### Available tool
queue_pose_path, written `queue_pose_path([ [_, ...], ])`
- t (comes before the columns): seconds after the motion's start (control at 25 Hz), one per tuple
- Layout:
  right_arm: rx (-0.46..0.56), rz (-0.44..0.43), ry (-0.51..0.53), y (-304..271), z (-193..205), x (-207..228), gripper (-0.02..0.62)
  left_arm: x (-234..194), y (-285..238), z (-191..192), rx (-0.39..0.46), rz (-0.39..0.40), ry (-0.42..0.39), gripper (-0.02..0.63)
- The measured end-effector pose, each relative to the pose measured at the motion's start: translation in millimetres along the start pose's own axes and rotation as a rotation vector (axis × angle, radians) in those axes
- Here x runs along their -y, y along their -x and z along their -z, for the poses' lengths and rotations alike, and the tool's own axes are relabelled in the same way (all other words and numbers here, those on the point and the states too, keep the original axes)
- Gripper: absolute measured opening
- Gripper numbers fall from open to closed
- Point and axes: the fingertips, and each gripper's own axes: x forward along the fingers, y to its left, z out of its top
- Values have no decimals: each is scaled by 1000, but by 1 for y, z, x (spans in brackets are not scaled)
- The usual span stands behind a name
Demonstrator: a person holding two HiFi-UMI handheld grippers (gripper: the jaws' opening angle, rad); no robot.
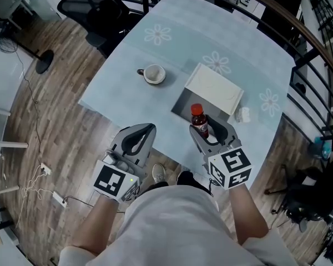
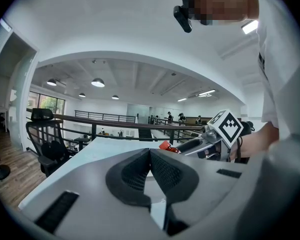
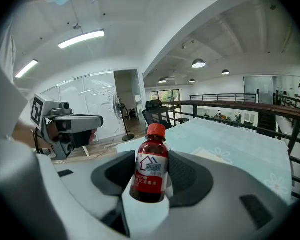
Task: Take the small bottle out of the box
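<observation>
Right gripper view: my right claw (image 3: 152, 170) grips the small bottle (image 3: 150, 176) upright; my left claw (image 2: 150, 156) is closed, empty.

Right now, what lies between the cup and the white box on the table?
Nothing: in the head view, only bare tablecloth separates the cup from the white box.

My left gripper (image 1: 146, 131) and right gripper (image 1: 208, 129): grey shells, black pads (image 2: 130, 179), 1 black-and-white marker cube (image 1: 115, 182) each; white shirt (image 1: 172, 220).
</observation>
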Motion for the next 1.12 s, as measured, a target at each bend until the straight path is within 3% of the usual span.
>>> queue_pose_path([
  [1.12,69,-27,31,17,-24,-9,221,5,-8,-9,9,10,-9,21],
])
